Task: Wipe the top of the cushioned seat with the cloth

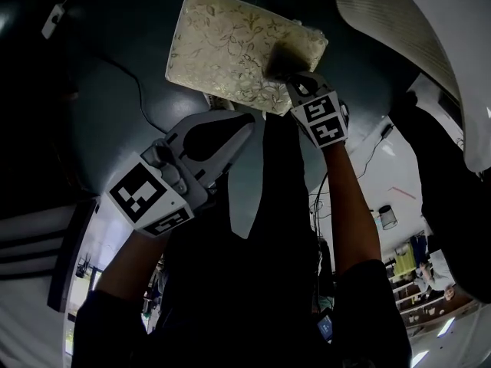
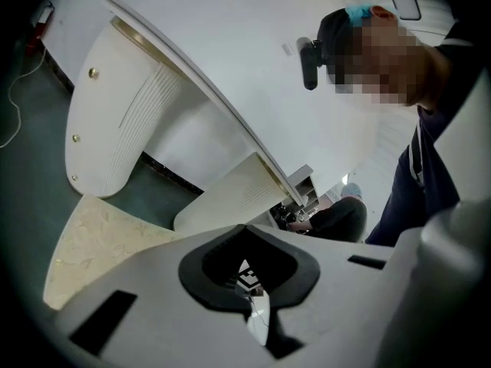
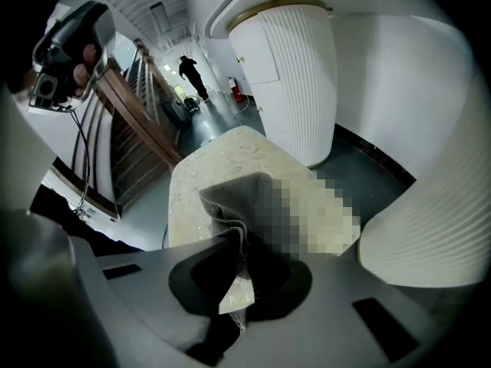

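The cushioned seat (image 1: 222,44) is a cream rectangular pad with a leafy pattern, at the top of the head view. A dark grey cloth (image 1: 282,58) lies on its right part. My right gripper (image 1: 298,79) is shut on that cloth and holds it against the pad. In the right gripper view the cloth (image 3: 230,194) bunches between the jaws over the seat (image 3: 238,148). My left gripper (image 1: 242,125) hangs off the near edge of the seat, jaws together and holding nothing. In the left gripper view only a corner of the seat (image 2: 84,244) shows, beyond the gripper (image 2: 245,232).
White ribbed curved furniture panels (image 1: 406,21) (image 3: 284,75) stand close beside the seat, with another (image 3: 430,228) at its right. A thin cable (image 1: 138,90) runs over the dark floor. A wooden railing (image 3: 130,106) and a distant person (image 3: 192,71) lie beyond.
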Motion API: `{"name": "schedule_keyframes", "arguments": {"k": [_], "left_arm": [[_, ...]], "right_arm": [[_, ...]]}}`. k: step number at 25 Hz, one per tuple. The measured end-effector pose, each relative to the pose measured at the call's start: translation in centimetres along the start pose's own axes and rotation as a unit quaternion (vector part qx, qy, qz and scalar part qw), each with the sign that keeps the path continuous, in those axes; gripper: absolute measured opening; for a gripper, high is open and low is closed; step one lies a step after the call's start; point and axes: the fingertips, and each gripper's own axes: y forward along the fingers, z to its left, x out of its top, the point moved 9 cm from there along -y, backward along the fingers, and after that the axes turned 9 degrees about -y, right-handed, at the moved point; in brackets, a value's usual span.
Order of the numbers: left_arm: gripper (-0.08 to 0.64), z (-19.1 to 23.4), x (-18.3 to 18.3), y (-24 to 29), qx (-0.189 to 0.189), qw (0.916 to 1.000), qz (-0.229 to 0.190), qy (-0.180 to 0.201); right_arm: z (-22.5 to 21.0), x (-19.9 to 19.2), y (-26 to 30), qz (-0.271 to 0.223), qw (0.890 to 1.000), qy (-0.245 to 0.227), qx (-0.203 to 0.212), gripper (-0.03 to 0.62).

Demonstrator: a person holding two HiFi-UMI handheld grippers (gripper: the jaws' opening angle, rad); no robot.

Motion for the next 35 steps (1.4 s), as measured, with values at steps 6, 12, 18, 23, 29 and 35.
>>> {"name": "schedule_keyframes", "arguments": {"k": [6, 12, 18, 23, 29, 35], "left_arm": [[0.006, -1.3, -0.2, 2.4, -0.011, 0.9998, 0.015, 0.008], [0.006, -1.9, -0.3, 3.4, -0.020, 0.9996, 0.016, 0.011], [0.006, -1.4, 0.0, 1.9, -0.022, 0.9997, 0.002, 0.007], [0.006, 0.7, 0.4, -1.9, -0.001, 0.9996, -0.027, -0.004], [0.006, 3.7, 0.9, -7.7, 0.026, 0.9976, -0.061, -0.021], [0.006, 6.5, 1.0, -13.2, 0.049, 0.9931, -0.098, -0.042]], "right_arm": [[-1.0, -2.7, -1.8, 0.004, 1.000, 0.018, -0.010, 0.031], [-1.7, -3.2, -3.9, 0.001, 1.000, 0.018, -0.023, 0.031], [-0.3, 0.8, -5.2, -0.031, 0.999, -0.005, -0.019, 0.031], [2.8, 6.0, -3.1, -0.051, 0.998, -0.038, 0.013, 0.031], [7.7, 11.9, 1.9, -0.066, 0.992, -0.081, 0.065, 0.031], [11.7, 17.2, 6.5, -0.044, 0.984, -0.137, 0.104, 0.031]]}}
